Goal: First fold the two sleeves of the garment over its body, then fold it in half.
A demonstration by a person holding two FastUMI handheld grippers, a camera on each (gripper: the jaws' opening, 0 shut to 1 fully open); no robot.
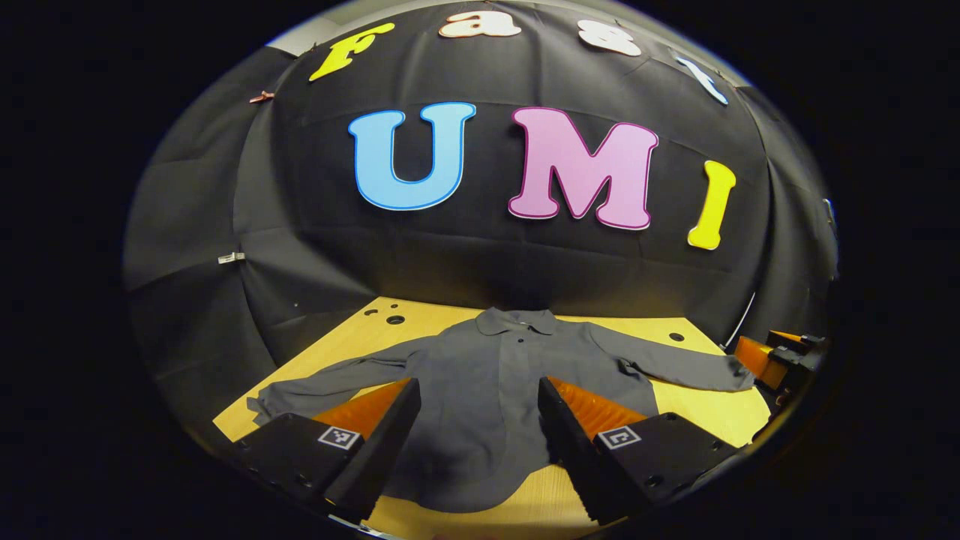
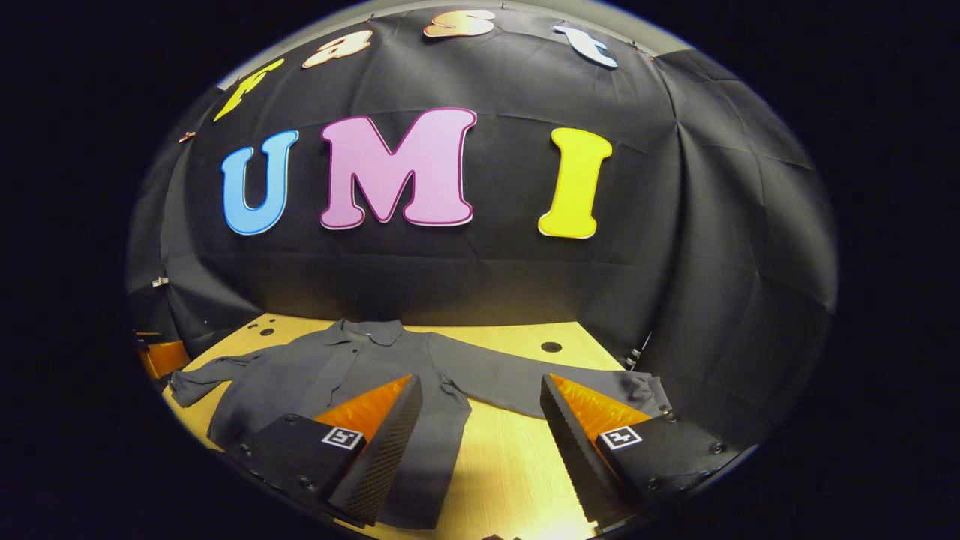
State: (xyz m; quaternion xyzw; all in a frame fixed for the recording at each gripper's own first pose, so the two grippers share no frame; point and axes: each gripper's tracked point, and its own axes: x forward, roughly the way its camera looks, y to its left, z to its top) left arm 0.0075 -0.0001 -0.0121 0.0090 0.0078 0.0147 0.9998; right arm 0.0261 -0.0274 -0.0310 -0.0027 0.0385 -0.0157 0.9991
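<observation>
A dark grey long-sleeved shirt [image 1: 487,390] lies flat on the wooden table [image 1: 705,412], collar [image 1: 517,321] at the far side and both sleeves spread out sideways. My left gripper [image 1: 477,382] hovers open above the shirt's lower body, nothing between its fingers. In the right gripper view the shirt [image 2: 330,375] lies to the left, and one sleeve [image 2: 540,382] runs to the right with its cuff [image 2: 645,386] close to the table's edge. My right gripper [image 2: 480,379] is open over that sleeve and the bare table [image 2: 510,465]. Each view catches the other gripper at its edge [image 1: 780,356] [image 2: 161,356].
The black cloth wall closes the table off at the back and on both sides. Small round holes [image 1: 395,319] [image 2: 551,346] dot the far part of the tabletop. Bare wood lies in front of the shirt's hem and beyond its collar.
</observation>
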